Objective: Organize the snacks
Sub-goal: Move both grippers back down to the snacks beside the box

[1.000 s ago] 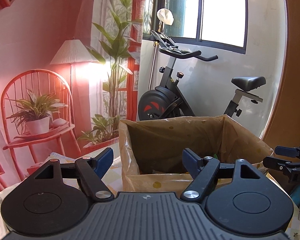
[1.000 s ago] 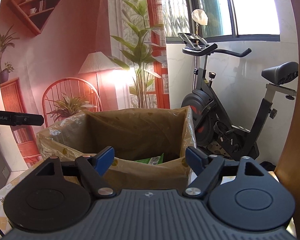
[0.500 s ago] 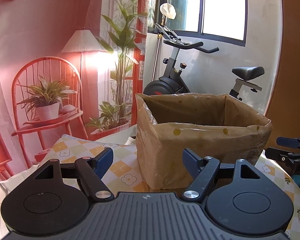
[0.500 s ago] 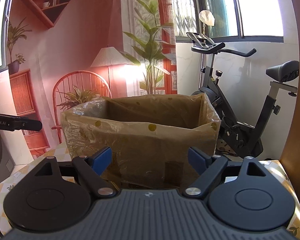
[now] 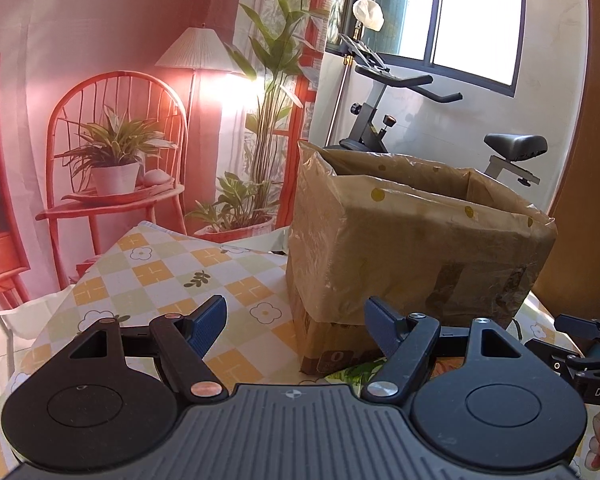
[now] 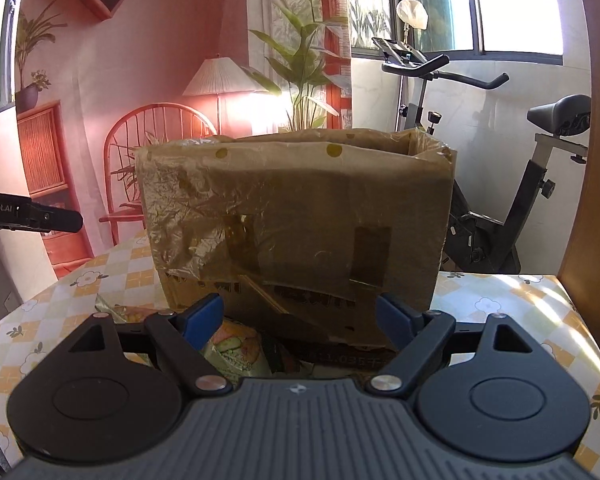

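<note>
A cardboard box point(image 5: 412, 240) lined with a brown plastic bag stands on the checked tablecloth point(image 5: 148, 276); its open top faces up and its inside is hidden. My left gripper point(image 5: 296, 320) hovers open in front of the box's left corner, nothing between its blue pads. In the right wrist view the same box point(image 6: 296, 216) fills the middle. My right gripper point(image 6: 300, 314) is open just before its front wall. Snack packets point(image 6: 236, 348) lie on the cloth under the right gripper's left finger. A green packet's edge point(image 5: 360, 372) shows at the box's foot.
An exercise bike point(image 6: 500, 184) stands behind the table on the right. A wooden panel point(image 6: 596, 200) borders the right side. A printed backdrop with a chair and plants point(image 5: 116, 152) hangs behind. The other gripper's tip shows at each view's edge point(image 6: 32, 216) point(image 5: 588, 356).
Both grippers have drawn back from above the box and sunk. The box's inside was visible before; now I see its outer walls, the tablecloth and packets at its foot.
</note>
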Demonstrator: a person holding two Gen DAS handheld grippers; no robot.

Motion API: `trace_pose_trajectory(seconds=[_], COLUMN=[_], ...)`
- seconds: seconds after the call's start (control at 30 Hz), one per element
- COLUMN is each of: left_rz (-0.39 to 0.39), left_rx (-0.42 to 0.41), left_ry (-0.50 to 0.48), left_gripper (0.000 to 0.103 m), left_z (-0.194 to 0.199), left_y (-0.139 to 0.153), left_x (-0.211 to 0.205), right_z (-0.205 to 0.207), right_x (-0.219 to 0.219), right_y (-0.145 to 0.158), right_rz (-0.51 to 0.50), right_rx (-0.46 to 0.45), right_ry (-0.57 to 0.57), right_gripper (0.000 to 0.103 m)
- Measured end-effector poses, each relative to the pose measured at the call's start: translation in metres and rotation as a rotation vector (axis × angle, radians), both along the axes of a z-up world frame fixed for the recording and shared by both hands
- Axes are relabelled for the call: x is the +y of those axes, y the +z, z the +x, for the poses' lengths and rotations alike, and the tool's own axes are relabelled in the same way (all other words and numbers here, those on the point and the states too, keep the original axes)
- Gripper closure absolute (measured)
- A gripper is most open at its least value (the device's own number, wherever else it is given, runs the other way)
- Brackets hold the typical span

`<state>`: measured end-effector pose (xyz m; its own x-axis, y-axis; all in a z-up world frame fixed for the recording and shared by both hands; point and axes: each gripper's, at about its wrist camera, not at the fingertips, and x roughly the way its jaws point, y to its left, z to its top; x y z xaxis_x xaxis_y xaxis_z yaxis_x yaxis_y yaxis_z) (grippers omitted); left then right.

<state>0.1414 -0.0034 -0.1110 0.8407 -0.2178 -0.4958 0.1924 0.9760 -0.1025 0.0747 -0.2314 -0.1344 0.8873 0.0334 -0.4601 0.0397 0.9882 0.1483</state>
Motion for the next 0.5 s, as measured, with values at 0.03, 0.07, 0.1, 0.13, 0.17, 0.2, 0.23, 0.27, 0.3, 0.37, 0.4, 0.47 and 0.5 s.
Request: trace_pose_trajectory(seconds=[0.03,0.07,0.1,0.13,0.17,0.2,0.23,0.27,0.3,0.37,0.4,0.47,0.5], left_rz=[-0.001,-0.004,-0.008,-0.012,-0.012,-0.013,-0.016,-0.019,-0.024,-0.027,-0.026,-0.021,-0.019], left_rx=[0.012,0.023,0.035,0.047,0.053,0.061,0.069,0.074,0.077,0.082,0.079,0.071,0.067], left_ry=[0.000,-0.001,-0.003,-0.004,-0.004,-0.006,-0.014,-0.023,-0.032,-0.046,-0.053,-0.058,-0.061], left_gripper=[0.025,0.025,0.025,0.025,0.025,0.025,0.025,0.025,0.025,0.025,0.025,0.025,0.025], left_z=[-0.002,-0.002,-0.003,-0.004,-0.005,-0.006,-0.008,-0.010,-0.011,-0.013,-0.012,-0.010,-0.008], left_y=[-0.005,-0.008,-0.011,-0.016,-0.018,-0.021,-0.025,-0.028,-0.030,-0.032,-0.032,-0.029,-0.028], left_x=[-0.001,-0.001,-0.001,-0.001,-0.001,-0.002,-0.004,-0.005,-0.007,-0.010,-0.012,-0.015,-0.016], right_z=[-0.001,-0.003,-0.004,-0.004,-0.005,-0.007,-0.007,-0.007,-0.008,-0.010,-0.010,-0.011,-0.011], right_x=[0.001,0.001,0.002,0.002,0.003,0.004,0.005,0.007,0.008,0.009,0.011,0.011,0.011], right_y=[-0.003,-0.007,-0.011,-0.013,-0.016,-0.018,-0.019,-0.020,-0.020,-0.020,-0.019,-0.019,-0.020], right_rz=[0.000,0.005,0.014,0.021,0.027,0.025,0.020,0.007,0.001,-0.005,-0.010,-0.014,-0.011], right_rx=[0.009,0.020,0.030,0.036,0.037,0.035,0.035,0.040,0.037,0.033,0.032,0.031,0.034], right_ry=[0.004,0.004,0.002,0.002,0.006,0.010,0.014,0.019,0.023,0.031,0.031,0.031,0.032], right_gripper=[0.018,0.018,0.018,0.018,0.018,0.018,0.018,0.018,0.018,0.018,0.018,0.018,0.018])
